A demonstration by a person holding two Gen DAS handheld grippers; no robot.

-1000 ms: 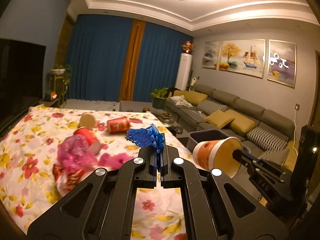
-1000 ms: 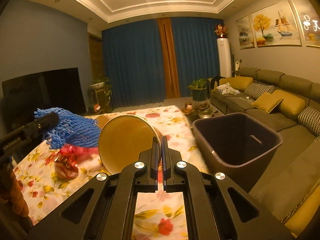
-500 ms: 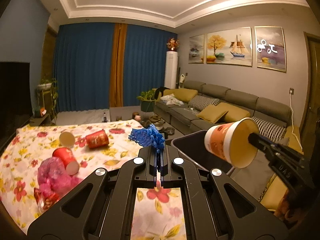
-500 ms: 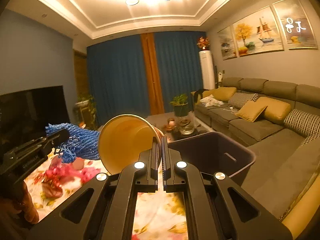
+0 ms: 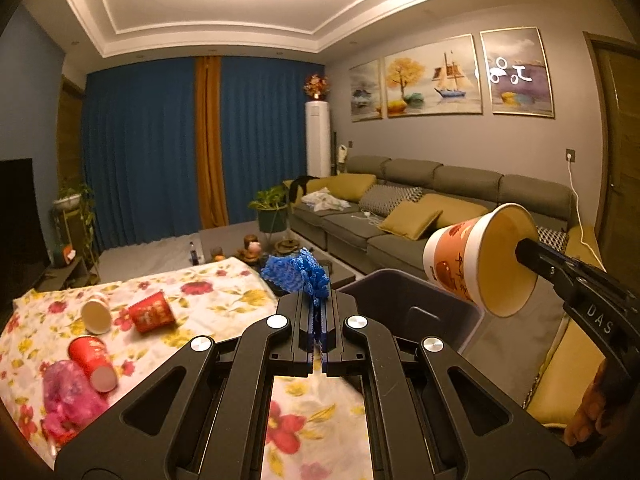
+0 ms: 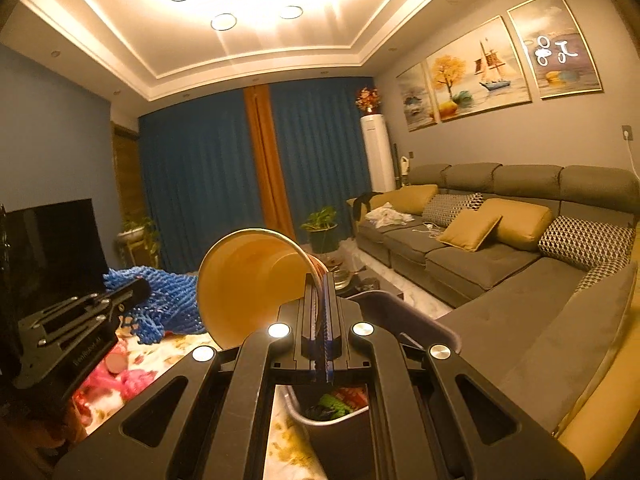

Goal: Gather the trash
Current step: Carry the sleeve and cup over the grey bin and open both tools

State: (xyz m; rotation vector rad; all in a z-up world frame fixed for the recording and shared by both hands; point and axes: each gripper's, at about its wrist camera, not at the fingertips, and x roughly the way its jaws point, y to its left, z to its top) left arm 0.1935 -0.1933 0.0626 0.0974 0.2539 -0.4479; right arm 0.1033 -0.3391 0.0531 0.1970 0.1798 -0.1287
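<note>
My left gripper (image 5: pixel 318 312) is shut on a blue foam net (image 5: pixel 296 274), held above the table's right edge beside the dark trash bin (image 5: pixel 404 300). My right gripper (image 6: pixel 322 300) is shut on the rim of a paper cup (image 6: pixel 248 280), held on its side over the bin (image 6: pixel 400 312). In the left wrist view the cup (image 5: pixel 472 264) hangs above the bin's far side. In the right wrist view the net (image 6: pixel 168 304) and the left gripper (image 6: pixel 132 292) are at the left. Some trash (image 6: pixel 340 400) lies inside the bin.
On the floral tablecloth (image 5: pixel 216 304) lie two red cups (image 5: pixel 154 312) (image 5: pixel 94 360), a pale cup (image 5: pixel 96 316) and a pink plastic bag (image 5: pixel 68 396). A grey sofa (image 5: pixel 420 208) with yellow cushions runs along the right wall. A TV (image 6: pixel 52 248) stands at the left.
Both grippers have swung right and upward, away from the table, toward the bin. The cup now hangs over the bin and the net sits at its near edge.
</note>
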